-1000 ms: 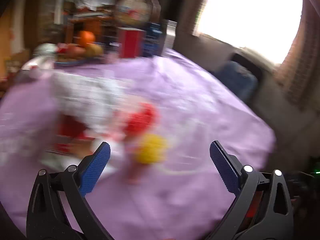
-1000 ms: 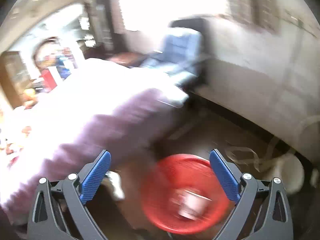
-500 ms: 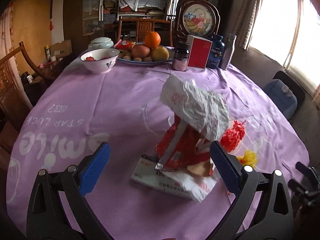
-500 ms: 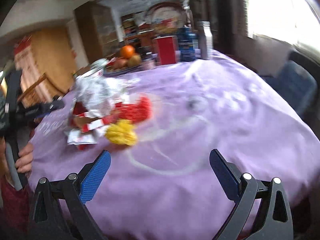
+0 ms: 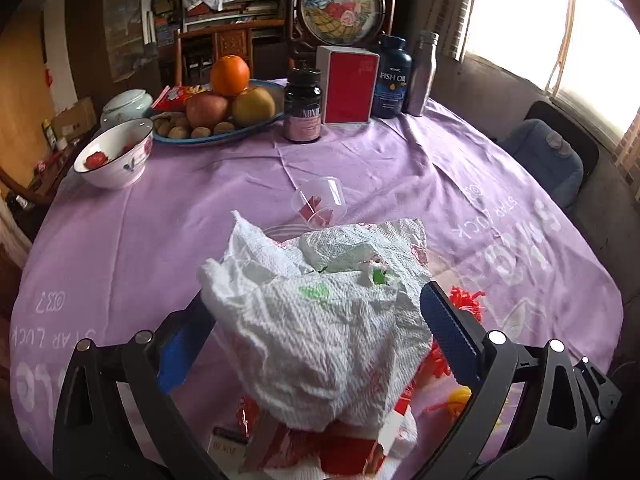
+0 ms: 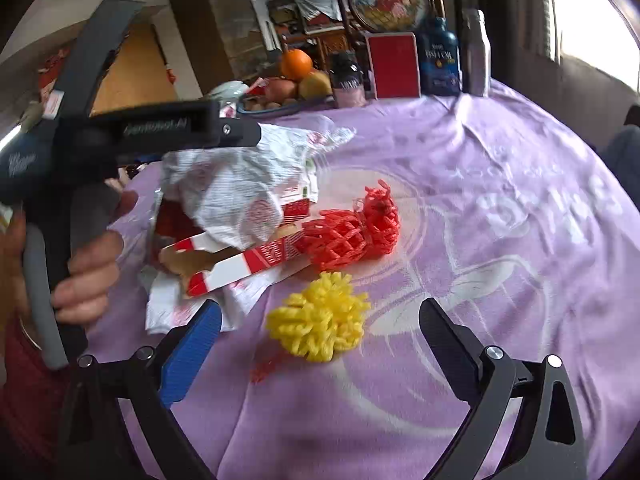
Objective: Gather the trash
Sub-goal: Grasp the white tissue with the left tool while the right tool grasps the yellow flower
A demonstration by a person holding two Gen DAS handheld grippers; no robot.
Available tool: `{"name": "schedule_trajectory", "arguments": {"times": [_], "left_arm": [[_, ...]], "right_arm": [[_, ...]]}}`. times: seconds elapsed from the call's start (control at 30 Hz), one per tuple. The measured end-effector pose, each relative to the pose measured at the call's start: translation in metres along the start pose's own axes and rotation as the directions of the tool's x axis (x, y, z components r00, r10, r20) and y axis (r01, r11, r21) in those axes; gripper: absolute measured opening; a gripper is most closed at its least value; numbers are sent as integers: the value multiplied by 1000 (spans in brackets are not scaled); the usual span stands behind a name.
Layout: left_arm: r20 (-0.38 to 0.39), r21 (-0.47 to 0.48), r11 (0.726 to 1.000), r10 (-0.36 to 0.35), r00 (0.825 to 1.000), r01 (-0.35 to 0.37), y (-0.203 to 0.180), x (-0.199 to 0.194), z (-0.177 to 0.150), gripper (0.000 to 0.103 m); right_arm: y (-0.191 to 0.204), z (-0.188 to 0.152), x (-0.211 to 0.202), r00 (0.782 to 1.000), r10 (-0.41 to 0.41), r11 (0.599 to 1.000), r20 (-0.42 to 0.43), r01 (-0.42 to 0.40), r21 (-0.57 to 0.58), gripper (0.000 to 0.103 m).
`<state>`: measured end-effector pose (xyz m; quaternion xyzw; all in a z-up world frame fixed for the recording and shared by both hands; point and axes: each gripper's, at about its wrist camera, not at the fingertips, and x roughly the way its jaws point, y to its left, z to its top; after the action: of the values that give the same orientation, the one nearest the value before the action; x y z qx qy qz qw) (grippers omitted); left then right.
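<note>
A pile of trash lies on the purple tablecloth. A crumpled white paper towel (image 5: 320, 320) tops it, over a red-and-white carton (image 6: 244, 260) and wrappers. My left gripper (image 5: 316, 336) is open, its fingers on either side of the paper towel. It also shows in the right wrist view (image 6: 224, 132), over the paper towel (image 6: 236, 184). A red foam net (image 6: 352, 232) and a yellow foam net (image 6: 320, 328) lie right of the pile. My right gripper (image 6: 320, 344) is open, with the yellow net just ahead between its fingers. A tipped clear plastic cup (image 5: 320, 202) lies beyond the pile.
At the table's far side stand a white bowl (image 5: 114, 156), a fruit plate (image 5: 216, 120), a dark jar (image 5: 303, 106), a red box (image 5: 347, 86), a fish oil bottle (image 5: 392, 80) and a metal bottle (image 5: 422, 74). A blue cushioned chair (image 5: 548, 156) stands at the right.
Both grippers swung in from blurred side views onto the trash pile. The left one closed in around the paper towel; the right one came up to the yellow net.
</note>
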<state>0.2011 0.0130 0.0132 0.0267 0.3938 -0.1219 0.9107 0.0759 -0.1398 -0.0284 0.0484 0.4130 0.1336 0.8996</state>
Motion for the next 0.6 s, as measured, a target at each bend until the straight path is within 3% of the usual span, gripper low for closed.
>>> {"name": "schedule_trajectory", "arguments": {"times": [0.03,0.07,0.1,0.13,0.27,0.43,0.6], "left_arm": [[25,5,1000,21,999,-21,1,0,-2,81],[37,4,1000,28,999,-28,3,-2,-3,69],[37,-1,1000,-1,999,1,6,-4,-3,46],[41,-34,997,-69,997,71,14,-8,-3,33],[109,-83,983,-156,982,165,27,-31,-1,19],[175,-69,976,-190,966,204,24,-64,-3,19],[214,-16,980,-191,958,199,7,-94,-1,19]], "right_arm": [[0,1,3,1000,-15,1000,0,15,1,91],[1,0,3,1000,-16,1000,-1,16,-2,64],[2,0,3,1000,-2,1000,-6,2,-9,50],[2,0,4,1000,10,1000,-9,-10,-10,34],[0,-3,-15,999,11,1000,50,-11,4,30],[-4,-2,-47,993,-12,1000,120,13,-8,30],[-17,1,-74,983,-14,999,181,8,34,30]]}}
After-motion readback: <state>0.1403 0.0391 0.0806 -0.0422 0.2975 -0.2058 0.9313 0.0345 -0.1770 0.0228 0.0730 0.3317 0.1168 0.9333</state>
